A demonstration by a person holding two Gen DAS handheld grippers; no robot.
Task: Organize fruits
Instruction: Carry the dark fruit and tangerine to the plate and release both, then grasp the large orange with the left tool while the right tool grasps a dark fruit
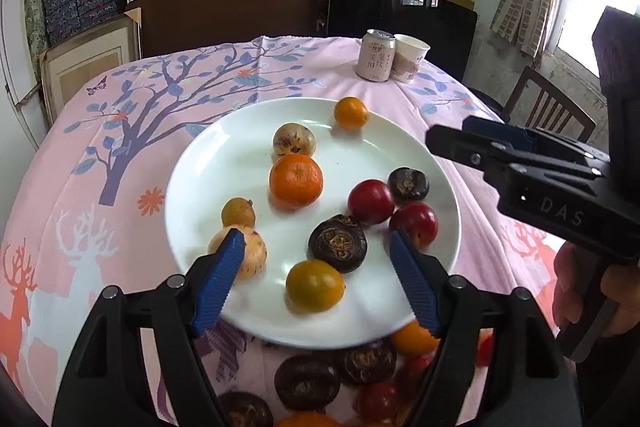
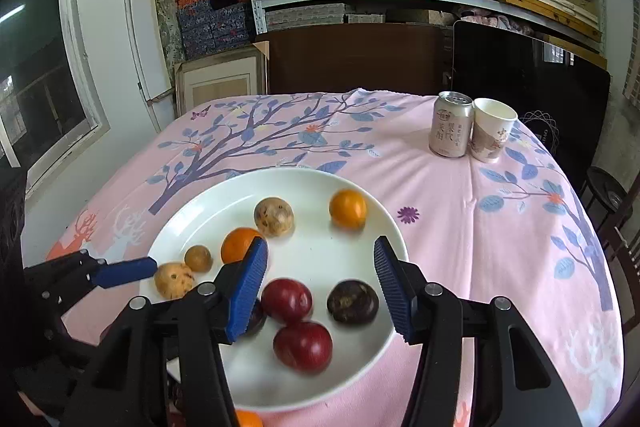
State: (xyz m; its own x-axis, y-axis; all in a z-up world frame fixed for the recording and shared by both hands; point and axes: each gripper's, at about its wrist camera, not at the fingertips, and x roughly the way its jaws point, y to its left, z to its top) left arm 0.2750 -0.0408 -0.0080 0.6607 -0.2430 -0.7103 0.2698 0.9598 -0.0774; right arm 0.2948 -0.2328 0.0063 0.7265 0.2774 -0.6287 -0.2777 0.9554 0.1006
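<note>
The left gripper hangs with jaws apart over the white plate, a yellow fruit between its fingers. The right gripper is also spread, empty, red plums just ahead. Beyond stand a can and paper cup (touching); loose fruit lies beneath the left gripper.

Left tongs hide tablecloth fruit.

Mixed fruits lie scattered on white plate, more beside it

Pink-clothed table bears plate, can, cup (touching).
</note>
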